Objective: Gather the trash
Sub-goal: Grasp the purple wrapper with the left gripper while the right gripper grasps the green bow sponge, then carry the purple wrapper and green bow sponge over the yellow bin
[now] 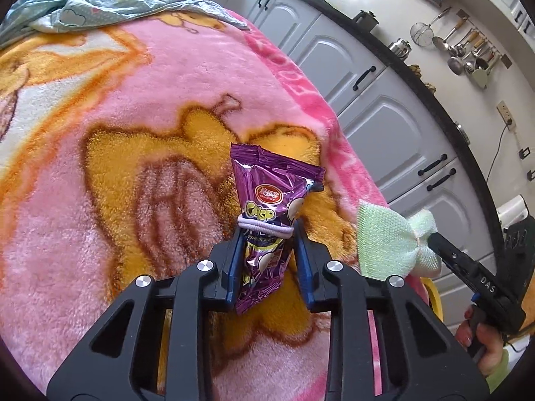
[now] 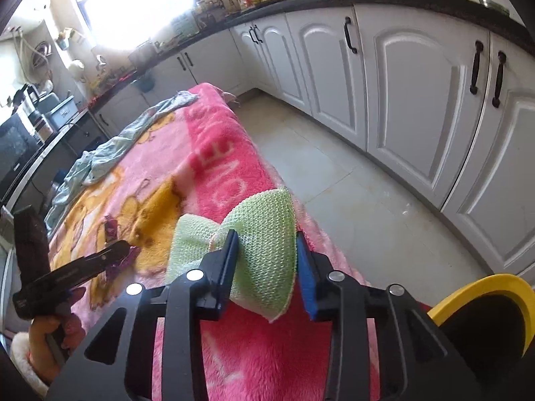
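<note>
While the left tongs (image 1: 267,234) pinch a purple snack wrapper (image 1: 271,200), the right tongs (image 2: 267,257) pinch a green cloth (image 2: 264,254) — both above the blanket (image 1: 117,133).

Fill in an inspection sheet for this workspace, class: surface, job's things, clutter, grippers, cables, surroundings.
Surface: pink and orange fleece blanket.
Job's things: purple snack wrapper; green mesh cloth; yellow-rimmed bin at the right.
Clutter: pale blue cloth bunched at the far end.
Grippers: left gripper shut on the wrapper; right gripper shut on the mesh cloth.
Cables: black cord from a wall socket.
Surroundings: white cabinets, dark countertop, hanging utensils.
</note>
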`<action>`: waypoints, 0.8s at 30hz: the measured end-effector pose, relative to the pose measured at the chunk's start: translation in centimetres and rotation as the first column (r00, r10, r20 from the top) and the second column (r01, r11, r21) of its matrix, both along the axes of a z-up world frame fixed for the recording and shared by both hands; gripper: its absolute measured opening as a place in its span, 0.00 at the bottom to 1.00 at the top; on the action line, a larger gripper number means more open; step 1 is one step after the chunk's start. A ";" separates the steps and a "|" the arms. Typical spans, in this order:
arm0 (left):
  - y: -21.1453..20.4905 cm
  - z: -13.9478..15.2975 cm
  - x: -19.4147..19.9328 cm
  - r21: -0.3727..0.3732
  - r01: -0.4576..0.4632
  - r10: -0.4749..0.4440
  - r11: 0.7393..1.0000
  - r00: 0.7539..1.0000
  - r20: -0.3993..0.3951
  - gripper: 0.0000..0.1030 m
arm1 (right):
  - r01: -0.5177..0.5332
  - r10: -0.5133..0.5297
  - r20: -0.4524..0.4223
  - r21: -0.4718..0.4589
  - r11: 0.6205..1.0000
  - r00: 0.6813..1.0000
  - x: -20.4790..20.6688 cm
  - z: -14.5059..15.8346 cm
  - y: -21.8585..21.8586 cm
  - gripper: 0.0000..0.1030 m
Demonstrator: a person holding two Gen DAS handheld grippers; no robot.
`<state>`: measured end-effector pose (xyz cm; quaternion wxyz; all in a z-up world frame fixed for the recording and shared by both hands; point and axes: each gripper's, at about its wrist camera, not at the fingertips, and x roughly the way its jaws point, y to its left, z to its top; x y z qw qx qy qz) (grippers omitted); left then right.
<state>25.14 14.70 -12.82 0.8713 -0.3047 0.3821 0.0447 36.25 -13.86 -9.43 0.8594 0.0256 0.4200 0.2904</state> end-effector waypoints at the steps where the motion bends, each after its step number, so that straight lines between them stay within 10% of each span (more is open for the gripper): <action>1: 0.0 0.2 -0.2 0.000 0.004 -0.004 1.000 1.000 0.009 0.19 | -0.003 0.003 0.005 0.005 1.000 1.000 -0.3 0.3 -0.1 0.28; 24: -6.5 7.5 -4.5 0.118 0.168 -0.185 0.979 0.971 0.153 0.18 | -0.129 0.138 0.228 -0.052 0.990 0.964 -11.5 6.8 -0.6 0.20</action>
